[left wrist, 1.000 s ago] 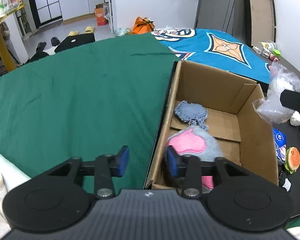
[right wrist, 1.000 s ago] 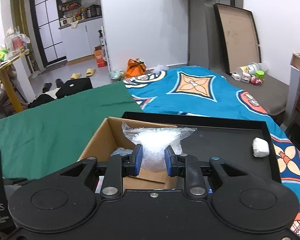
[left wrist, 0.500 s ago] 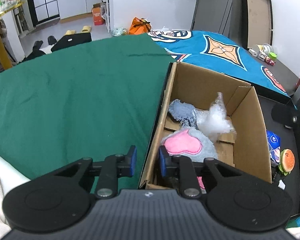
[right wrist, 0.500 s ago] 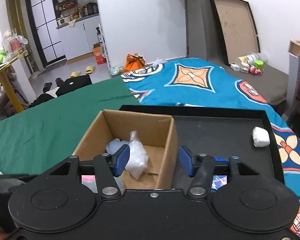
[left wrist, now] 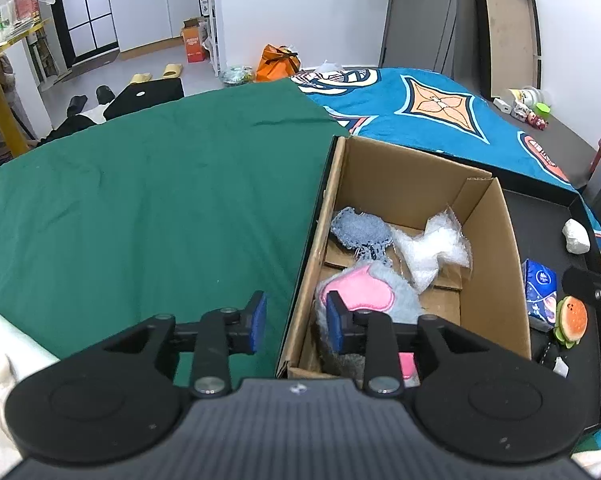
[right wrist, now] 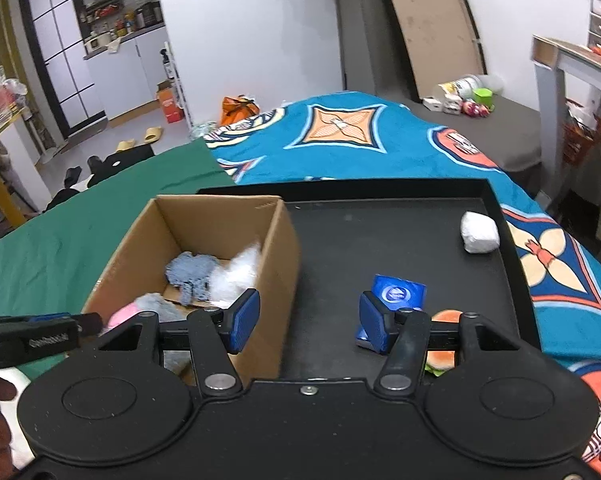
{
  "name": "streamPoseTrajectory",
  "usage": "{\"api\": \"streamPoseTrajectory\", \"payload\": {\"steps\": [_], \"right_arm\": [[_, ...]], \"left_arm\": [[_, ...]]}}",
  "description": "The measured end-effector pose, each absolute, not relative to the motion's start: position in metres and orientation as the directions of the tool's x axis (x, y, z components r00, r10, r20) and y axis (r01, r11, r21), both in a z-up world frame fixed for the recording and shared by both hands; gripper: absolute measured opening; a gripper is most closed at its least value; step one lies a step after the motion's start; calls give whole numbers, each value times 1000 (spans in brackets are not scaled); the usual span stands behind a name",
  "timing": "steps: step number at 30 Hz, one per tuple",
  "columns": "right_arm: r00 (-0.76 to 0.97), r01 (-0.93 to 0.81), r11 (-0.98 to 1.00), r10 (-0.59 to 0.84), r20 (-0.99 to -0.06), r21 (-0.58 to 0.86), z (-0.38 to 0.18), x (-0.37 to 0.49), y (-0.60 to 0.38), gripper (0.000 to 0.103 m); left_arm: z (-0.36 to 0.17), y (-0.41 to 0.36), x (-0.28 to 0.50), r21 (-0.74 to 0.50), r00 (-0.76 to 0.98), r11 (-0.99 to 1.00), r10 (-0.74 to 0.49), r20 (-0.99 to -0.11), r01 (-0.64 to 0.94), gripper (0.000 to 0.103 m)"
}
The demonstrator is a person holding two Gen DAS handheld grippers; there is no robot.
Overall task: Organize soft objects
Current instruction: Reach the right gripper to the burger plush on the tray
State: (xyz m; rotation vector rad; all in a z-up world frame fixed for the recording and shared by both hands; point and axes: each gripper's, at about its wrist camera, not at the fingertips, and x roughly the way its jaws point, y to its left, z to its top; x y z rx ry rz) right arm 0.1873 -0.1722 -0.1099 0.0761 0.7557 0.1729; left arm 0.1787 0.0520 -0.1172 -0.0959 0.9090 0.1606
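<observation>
A cardboard box (left wrist: 492, 248) (right wrist: 288, 264) stands on a black tray (right wrist: 380, 240). In it lie a grey and pink plush (left wrist: 372, 292), a blue knitted piece (left wrist: 360, 232) (right wrist: 192, 272) and a clear plastic bag (left wrist: 432, 252) (right wrist: 236, 276). My left gripper (left wrist: 296, 322) is open, its fingers astride the box's near left wall. My right gripper (right wrist: 306, 320) is open and empty above the tray, right of the box. A blue tissue pack (right wrist: 396, 296) (left wrist: 538, 292), a burger toy (right wrist: 444, 340) (left wrist: 570, 320) and a white lump (right wrist: 478, 232) (left wrist: 576, 236) lie on the tray.
A green cloth (left wrist: 140, 208) covers the surface left of the box. A blue patterned blanket (right wrist: 360, 136) lies behind the tray. A table (right wrist: 572, 60) stands at the far right.
My right gripper opened and let the plastic bag fall into the box, then moved right over the tray. My left gripper narrowed, then opened again at the box wall.
</observation>
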Motion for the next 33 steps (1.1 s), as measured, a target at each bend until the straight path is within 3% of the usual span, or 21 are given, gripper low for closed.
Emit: {"api": "streamPoseTrajectory", "payload": {"steps": [10,33], "right_arm": [[703,-55,986,149,-696,156,-126,190,-207,61],[661,68,975,116,-742,213,-179,208,-267,61]], "left_arm": [[-112,44,181,-7,619,982,114,-777,-188,62],[-122,24,194,103,596,973,209,-775,-208,75]]}}
